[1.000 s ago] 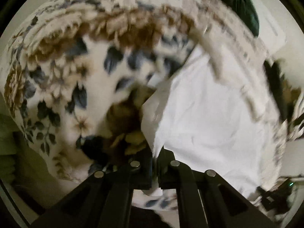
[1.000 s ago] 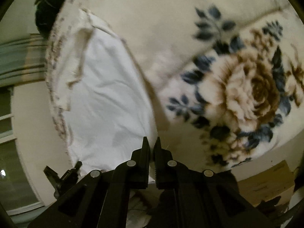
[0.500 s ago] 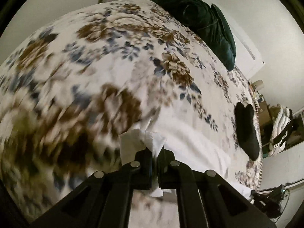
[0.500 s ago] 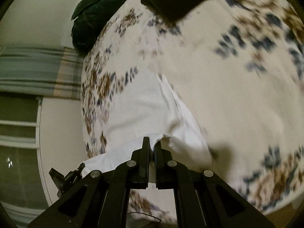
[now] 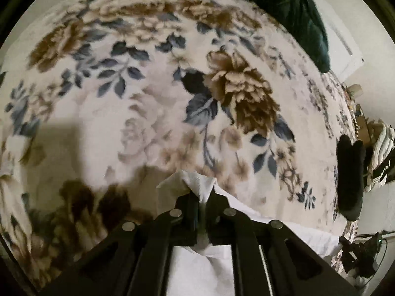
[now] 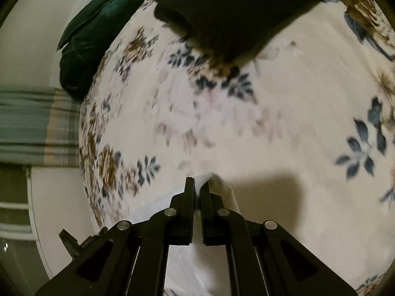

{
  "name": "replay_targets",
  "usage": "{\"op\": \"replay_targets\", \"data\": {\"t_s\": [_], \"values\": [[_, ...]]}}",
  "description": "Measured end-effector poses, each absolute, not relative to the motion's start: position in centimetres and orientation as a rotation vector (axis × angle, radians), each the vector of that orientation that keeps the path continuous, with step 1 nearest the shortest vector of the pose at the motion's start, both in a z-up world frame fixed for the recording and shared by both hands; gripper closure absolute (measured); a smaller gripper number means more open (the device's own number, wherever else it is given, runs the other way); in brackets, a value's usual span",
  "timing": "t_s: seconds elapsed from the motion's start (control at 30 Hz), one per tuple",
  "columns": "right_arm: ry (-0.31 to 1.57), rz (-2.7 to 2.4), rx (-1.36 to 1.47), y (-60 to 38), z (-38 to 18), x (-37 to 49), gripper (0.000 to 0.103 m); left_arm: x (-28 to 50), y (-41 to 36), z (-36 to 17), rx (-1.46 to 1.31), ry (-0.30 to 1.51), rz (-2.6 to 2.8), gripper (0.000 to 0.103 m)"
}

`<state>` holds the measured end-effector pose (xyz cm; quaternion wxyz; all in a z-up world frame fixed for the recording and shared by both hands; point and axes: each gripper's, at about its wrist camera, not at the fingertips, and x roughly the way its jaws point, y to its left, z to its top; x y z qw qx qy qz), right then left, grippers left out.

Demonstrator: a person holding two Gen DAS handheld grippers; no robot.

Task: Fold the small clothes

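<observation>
The left gripper [image 5: 202, 194] is closed on a bunched corner of the white cloth [image 5: 197, 271], which trails back under its fingers and off to the right over the floral blanket [image 5: 153, 113]. The right gripper [image 6: 197, 187] is likewise clamped on another corner of the cloth [image 6: 222, 190], the rest hanging below and behind it. A black garment [image 5: 350, 172] lies apart near the blanket's right edge, a green pillow [image 6: 91, 37] at its far end.
</observation>
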<state>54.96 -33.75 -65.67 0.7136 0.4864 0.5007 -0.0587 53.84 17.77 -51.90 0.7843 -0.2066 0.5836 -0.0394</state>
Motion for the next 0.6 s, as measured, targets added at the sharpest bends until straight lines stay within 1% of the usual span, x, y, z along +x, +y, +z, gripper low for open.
{"op": "replay_targets", "data": {"t_s": [0.03, 0.07, 0.1, 0.13, 0.17, 0.2, 0.23, 0.33, 0.43, 0.5, 0.6], "values": [[1.109, -0.129, 1.096, -34.0, -66.0, 55.3, 0.094, 54.3, 18.0, -52.4, -0.474, 1.285, -0.088, 0.097], [1.116, -0.132, 1.108, -34.1, -66.3, 55.6, 0.078, 54.7, 18.4, -52.9, -0.519, 1.313, -0.095, 0.097], [1.121, -0.139, 1.11, -34.2, -66.4, 55.7, 0.065, 54.7, 18.7, -52.9, -0.547, 1.324, -0.102, 0.093], [1.111, -0.141, 1.113, -34.3, -66.3, 55.5, 0.044, 54.4, 19.2, -52.6, -0.596, 1.317, -0.132, 0.083], [1.102, -0.145, 1.104, -34.3, -65.9, 55.1, 0.037, 54.0, 19.5, -52.1, -0.622, 1.301, -0.154, 0.075], [1.101, -0.152, 1.079, -34.1, -65.4, 54.7, 0.036, 53.2, 19.9, -51.5, -0.64, 1.283, -0.167, 0.052], [1.097, -0.15, 1.056, -33.7, -64.8, 54.2, 0.036, 52.3, 20.1, -51.0, -0.652, 1.269, -0.169, 0.041], [1.129, -0.133, 0.962, -31.4, -63.5, 52.5, 0.036, 48.8, 19.8, -49.5, -0.597, 1.273, -0.179, 0.041], [1.222, -0.105, 0.8, -28.1, -63.3, 52.4, 0.036, 46.9, 17.1, -49.3, -0.388, 1.32, -0.158, 0.041], [1.327, -0.102, 0.627, -25.2, -64.1, 53.9, 0.037, 47.4, 15.0, -50.4, -0.261, 1.354, -0.15, 0.041], [1.395, -0.116, 0.46, -22.5, -65.7, 57.4, 0.043, 50.0, 12.1, -52.9, -0.073, 1.39, -0.138, 0.041]]}}
